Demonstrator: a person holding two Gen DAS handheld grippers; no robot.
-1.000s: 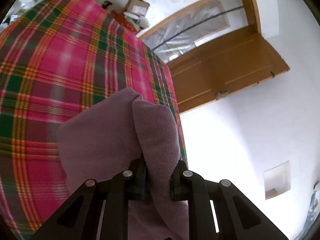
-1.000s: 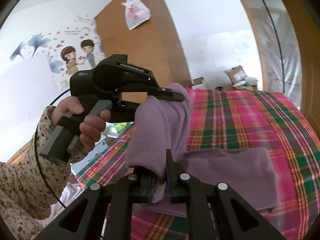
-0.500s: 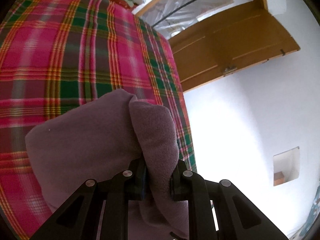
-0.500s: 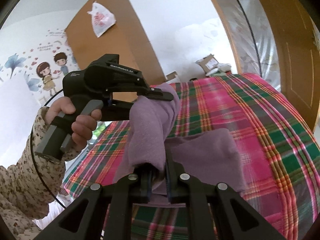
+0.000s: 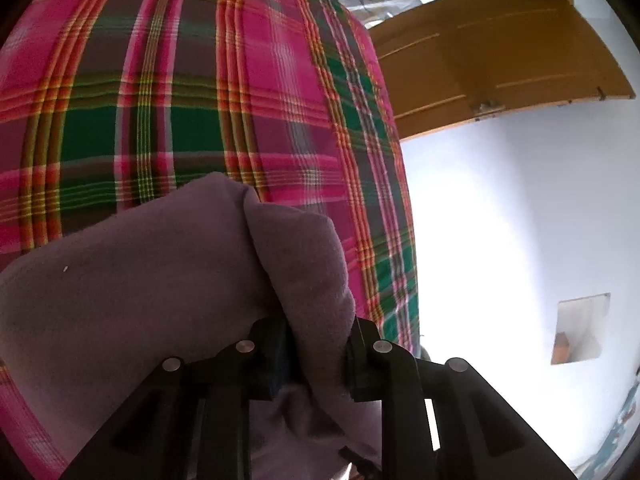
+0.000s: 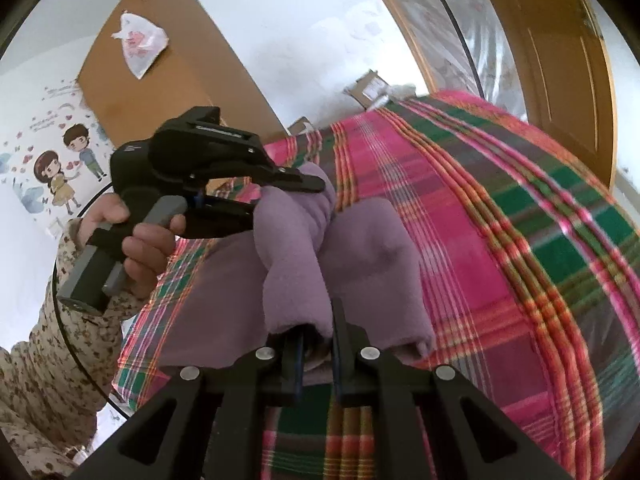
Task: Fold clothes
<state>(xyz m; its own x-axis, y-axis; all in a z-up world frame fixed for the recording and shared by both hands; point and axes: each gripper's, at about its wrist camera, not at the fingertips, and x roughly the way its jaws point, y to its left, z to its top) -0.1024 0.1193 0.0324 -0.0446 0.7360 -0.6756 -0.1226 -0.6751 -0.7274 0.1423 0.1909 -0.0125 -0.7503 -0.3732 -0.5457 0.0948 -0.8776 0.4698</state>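
Fleece (image 6: 372, 256) lies bunched on the plaid bed (image 6: 500, 216), its edge lifted. Left tool (image 5: 316, 352) at ten o'clock and right tool (image 6: 316, 344) at six each pinch a fold.

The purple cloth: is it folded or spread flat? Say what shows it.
Partly folded. The cloth is doubled over, one edge lifted by both tongs, left and right, while the rest lies on the plaid bedcover.

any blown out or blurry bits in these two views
Left wrist view: the white wall right of the plaid bedspread is overexposed, washed to pure white; the purple cloth is evenly lit. Right wrist view: the bedspread smears with motion blur at right, and fisheye bends the door.
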